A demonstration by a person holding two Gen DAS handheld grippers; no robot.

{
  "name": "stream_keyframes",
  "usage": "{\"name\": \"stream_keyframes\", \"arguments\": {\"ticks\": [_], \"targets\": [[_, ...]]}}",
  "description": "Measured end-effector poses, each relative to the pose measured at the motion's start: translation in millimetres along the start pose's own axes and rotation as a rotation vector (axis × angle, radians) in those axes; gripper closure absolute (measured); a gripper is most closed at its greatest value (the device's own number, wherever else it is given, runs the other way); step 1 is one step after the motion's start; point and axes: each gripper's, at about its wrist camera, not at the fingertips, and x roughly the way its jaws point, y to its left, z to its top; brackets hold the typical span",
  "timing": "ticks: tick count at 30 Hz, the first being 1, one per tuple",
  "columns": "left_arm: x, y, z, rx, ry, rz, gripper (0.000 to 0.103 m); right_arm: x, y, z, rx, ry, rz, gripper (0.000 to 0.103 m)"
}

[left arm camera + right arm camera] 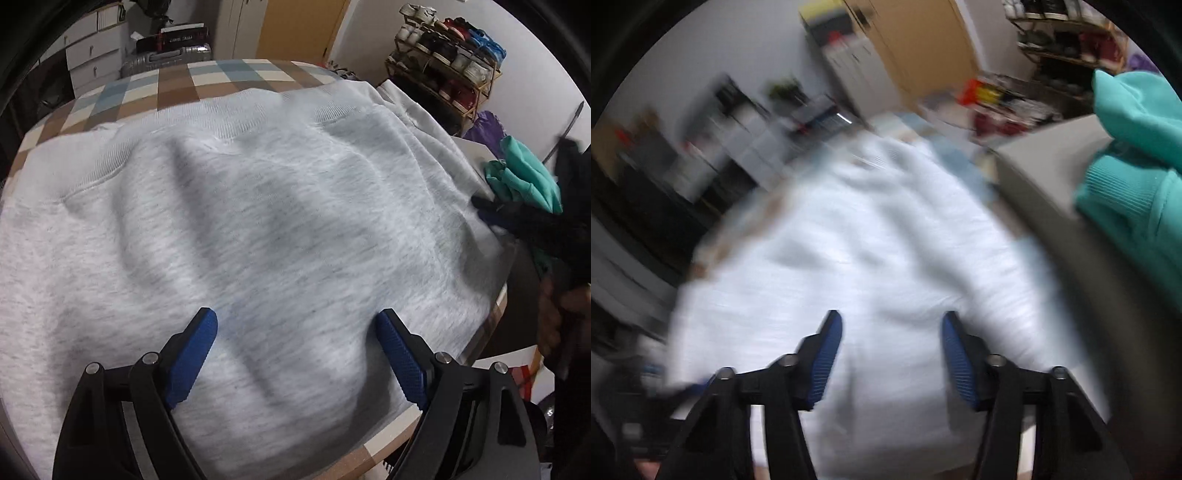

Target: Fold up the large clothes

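A large light grey sweatshirt [258,203] lies spread over a checked tabletop [177,81], rumpled, with its ribbed hem toward the far side. My left gripper [295,314] hovers over the near part of it, open, blue pads wide apart with nothing between them. The right wrist view is blurred by motion. It shows the same sweatshirt [868,240] below my right gripper [892,314], whose jaws stand apart with only cloth beneath them. A dark blurred shape [517,221] sits at the sweatshirt's right edge in the left wrist view.
A teal garment [524,173] [1137,166] lies folded on a pale box [476,147] to the right. A shoe rack [443,66] stands behind it. White drawers [92,55] and a suitcase [166,55] are beyond the table. A person's hand [554,314] shows at the right.
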Motion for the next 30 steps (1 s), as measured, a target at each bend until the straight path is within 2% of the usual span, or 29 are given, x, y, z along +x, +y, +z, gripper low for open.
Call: {"name": "stream_keyframes", "arguments": {"ticks": [1,3,7,11,13,14,16,18,21,22,23,24,25,26,27,28,30], "targets": [[-0.5,4.6,-0.5,-0.001,0.005,-0.009,0.018,10.5,-4.2,-3.7,-0.039,0.022,-0.042,0.095],[0.2,10.8,3.7,-0.004,0.015,-0.024,0.018,10.3,-1.5,-8.5,-0.117,-0.014,-0.054,0.095],[0.6,13.0,1.1,0.006,0.015,-0.038,0.018,2.2,17.7,-0.3,-0.18,0.025,-0.142,0.092],[-6.6,8.6,-7.7,0.002,0.008,-0.027,0.018,-9.9,48.7,25.9,-0.284,-0.046,-0.126,0.091],[-7.1,9.4,-7.7,0.005,0.008,-0.016,0.018,4.8,58.3,41.2,-0.308,-0.011,-0.14,0.09],[-6.6,8.4,-6.5,0.006,0.009,-0.01,0.018,18.3,60.3,46.8,-0.313,0.028,-0.174,0.09],[-6.3,8.4,-5.8,0.008,0.009,-0.003,0.018,57.4,59.2,53.4,-0.333,0.145,-0.231,0.09],[-6.1,8.6,-5.1,0.007,0.011,0.0,0.018,67.2,67.5,58.7,-0.386,0.123,-0.261,0.09],[-6.5,6.7,-4.6,0.013,0.015,0.012,0.018,75.6,89.2,75.9,-0.525,0.22,-0.313,0.09],[-6.2,5.6,-4.0,0.019,0.016,0.017,0.018,70.1,94.0,83.7,-0.558,0.207,-0.309,0.09],[-6.0,5.0,-4.2,0.022,0.017,0.02,0.017,58.0,98.5,96.2,-0.579,0.145,-0.317,0.088],[-5.4,4.4,-3.8,0.026,0.019,0.022,0.017,46.9,99.8,107.6,-0.582,0.087,-0.333,0.07],[-5.1,4.1,-3.8,0.028,0.019,0.024,0.016,38.9,100.5,119.1,-0.583,0.04,-0.345,0.031],[-4.5,3.9,-3.5,0.032,0.02,0.025,0.016,35.2,101.6,126.5,-0.585,0.002,-0.355,0.015],[-4.3,3.5,-3.2,0.034,0.021,0.027,0.015,31.2,101.8,133.2,-0.59,-0.05,-0.364,0.008],[-4.1,3.6,-3.1,0.035,0.021,0.028,0.015,31.8,102.4,140.5,-0.6,-0.079,-0.371,0.009],[-3.2,3.3,-2.7,0.038,0.022,0.033,0.013,53.7,103.0,156.1,-0.585,-0.028,-0.394,0.009]]}}
